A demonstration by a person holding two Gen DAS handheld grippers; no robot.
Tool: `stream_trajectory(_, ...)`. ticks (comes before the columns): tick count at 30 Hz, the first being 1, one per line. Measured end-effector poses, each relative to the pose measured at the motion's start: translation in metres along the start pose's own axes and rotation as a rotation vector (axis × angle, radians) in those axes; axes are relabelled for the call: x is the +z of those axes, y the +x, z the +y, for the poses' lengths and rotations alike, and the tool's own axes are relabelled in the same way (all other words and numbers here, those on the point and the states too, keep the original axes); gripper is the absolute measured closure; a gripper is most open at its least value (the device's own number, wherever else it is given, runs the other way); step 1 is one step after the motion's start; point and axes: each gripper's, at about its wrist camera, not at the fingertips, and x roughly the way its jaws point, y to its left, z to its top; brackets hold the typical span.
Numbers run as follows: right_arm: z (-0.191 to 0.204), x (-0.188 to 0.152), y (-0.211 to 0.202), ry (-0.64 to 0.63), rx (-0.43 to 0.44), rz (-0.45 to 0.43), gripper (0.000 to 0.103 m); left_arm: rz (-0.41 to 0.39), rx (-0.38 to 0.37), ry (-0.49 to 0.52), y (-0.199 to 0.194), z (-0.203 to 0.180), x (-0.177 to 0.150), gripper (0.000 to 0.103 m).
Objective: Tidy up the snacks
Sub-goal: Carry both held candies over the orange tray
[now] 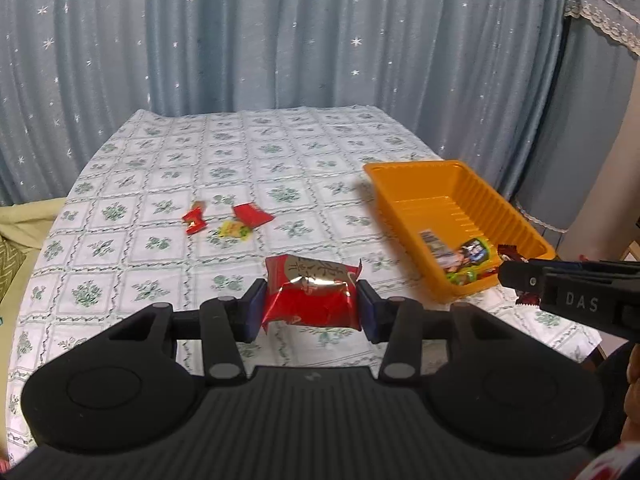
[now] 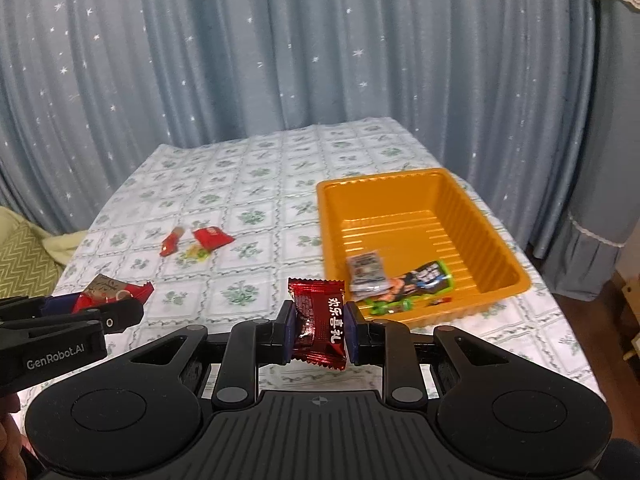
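Note:
My left gripper (image 1: 311,307) is shut on a red and gold snack packet (image 1: 310,294), held above the patterned tablecloth; the same packet (image 2: 110,292) shows at the left of the right wrist view. My right gripper (image 2: 319,328) is shut on a dark red wrapped candy (image 2: 318,326) with white characters, just left of the orange tray (image 2: 332,216). The tray (image 1: 384,184) holds several snack packets (image 2: 400,280) at its near end. Three small snacks lie on the cloth: a red candy (image 1: 193,219), a red packet (image 1: 252,216) and a yellow-green one (image 1: 235,229).
The table (image 1: 240,152) is covered by a white cloth with green flower squares. Blue star-patterned curtains (image 1: 280,40) hang behind it. A green cushion (image 2: 20,264) sits off the left edge. The table's right edge runs just beyond the tray.

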Motion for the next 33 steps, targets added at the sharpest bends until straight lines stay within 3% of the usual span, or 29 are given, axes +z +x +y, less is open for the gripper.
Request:
stream_trajectory(12,-0.022,0.002,-0.014,0.03,-0.042,-0.005,0.078,-0.014,-0.049,0.033,-0.002,-0.03,0.008,0.06)
stream_trajectory(33,-0.044,-0.001,-0.015,0.071,-0.074,0.001,0.078,-0.004,-0.091,0.05,0.006,-0.048,0.009,0.06)
